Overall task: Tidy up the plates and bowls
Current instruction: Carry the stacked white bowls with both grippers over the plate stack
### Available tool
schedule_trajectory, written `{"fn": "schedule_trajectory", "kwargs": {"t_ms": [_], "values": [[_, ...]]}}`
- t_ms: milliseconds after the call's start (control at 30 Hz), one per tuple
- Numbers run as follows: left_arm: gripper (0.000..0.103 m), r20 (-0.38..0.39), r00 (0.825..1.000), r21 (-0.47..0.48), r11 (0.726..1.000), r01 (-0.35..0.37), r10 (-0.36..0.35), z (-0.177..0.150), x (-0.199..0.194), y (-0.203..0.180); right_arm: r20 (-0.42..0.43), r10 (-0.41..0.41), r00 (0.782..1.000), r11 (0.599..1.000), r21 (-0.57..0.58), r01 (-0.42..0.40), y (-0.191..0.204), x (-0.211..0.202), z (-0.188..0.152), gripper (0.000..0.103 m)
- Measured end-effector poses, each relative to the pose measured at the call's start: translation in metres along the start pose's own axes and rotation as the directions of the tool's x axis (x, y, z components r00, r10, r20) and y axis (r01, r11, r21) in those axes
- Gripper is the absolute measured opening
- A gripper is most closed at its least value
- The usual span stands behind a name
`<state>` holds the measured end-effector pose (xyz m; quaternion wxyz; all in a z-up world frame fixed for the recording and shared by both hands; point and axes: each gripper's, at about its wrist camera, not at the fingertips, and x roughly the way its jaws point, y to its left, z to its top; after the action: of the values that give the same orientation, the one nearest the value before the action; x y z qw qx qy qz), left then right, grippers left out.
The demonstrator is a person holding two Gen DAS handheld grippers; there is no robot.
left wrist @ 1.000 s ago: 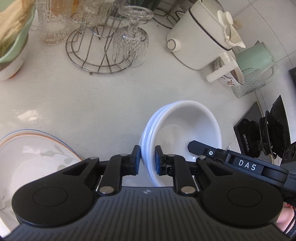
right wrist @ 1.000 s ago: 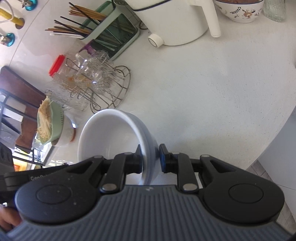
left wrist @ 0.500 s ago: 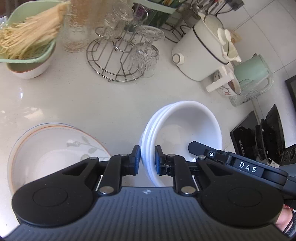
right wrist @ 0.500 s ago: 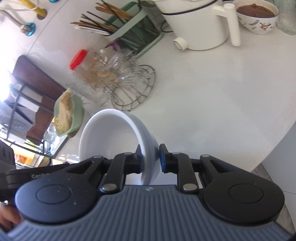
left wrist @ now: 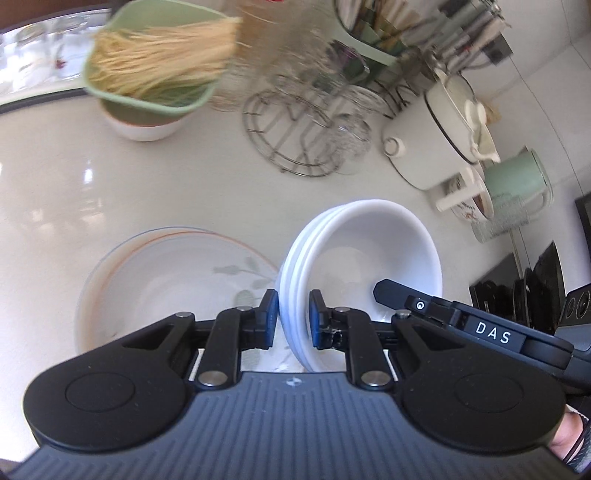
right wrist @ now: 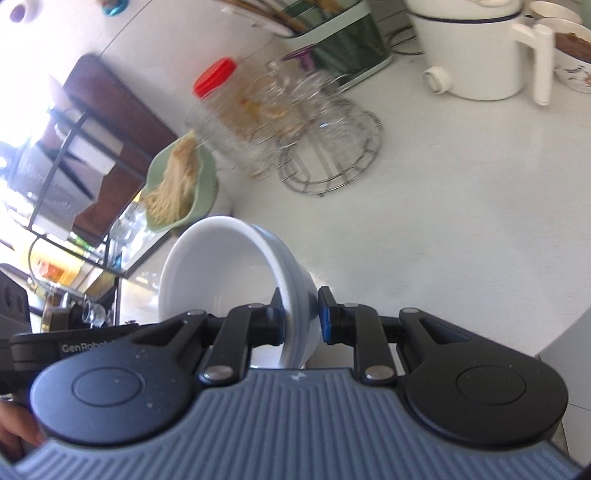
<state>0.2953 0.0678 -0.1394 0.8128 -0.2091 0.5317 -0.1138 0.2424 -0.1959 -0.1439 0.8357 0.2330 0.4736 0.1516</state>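
Observation:
A stack of nested white bowls [left wrist: 369,251] hangs above the white counter, gripped from both sides. My left gripper [left wrist: 292,314] is shut on the stack's near-left rim in the left wrist view. On the opposite rim my right gripper [right wrist: 300,312] is shut, seen in the right wrist view with the white bowls [right wrist: 221,273] tilted toward the left. The right gripper's black body [left wrist: 480,332] also shows at the right of the left wrist view. Stacked floral plates [left wrist: 155,280] with an orange rim lie on the counter just left of the bowls.
A green strainer of noodles [left wrist: 155,70] sits on a white bowl at the back left. A wire rack with glasses [left wrist: 306,136], a utensil holder [right wrist: 332,33], a white cooker [left wrist: 436,140], a green kettle [left wrist: 517,181] and a red-capped jar [right wrist: 218,85] crowd the back.
Both grippers have carried the bowl stack up and toward the left. The floral plates have come further into view beside the bowls, and the noodle strainer has come into fuller view.

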Motion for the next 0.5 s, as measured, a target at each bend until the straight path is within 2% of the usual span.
{"fn": "schedule_trajectory", "kwargs": {"t_ms": [200, 500], "values": [[0.019, 0.020, 0.999, -0.041, 0.998, -0.040, 0.041, -0.012, -0.013, 0.025, -0.046, 0.018, 0.999, 0.999, -0.048, -0.021, 0.021, 0.016, -0.007, 0.021], [0.020, 0.011, 0.993, -0.118, 0.987, -0.112, 0.114, -0.029, -0.011, 0.055, -0.147, 0.021, 0.989, 0.994, -0.099, -0.036, 0.039, 0.051, -0.018, 0.022]]}}
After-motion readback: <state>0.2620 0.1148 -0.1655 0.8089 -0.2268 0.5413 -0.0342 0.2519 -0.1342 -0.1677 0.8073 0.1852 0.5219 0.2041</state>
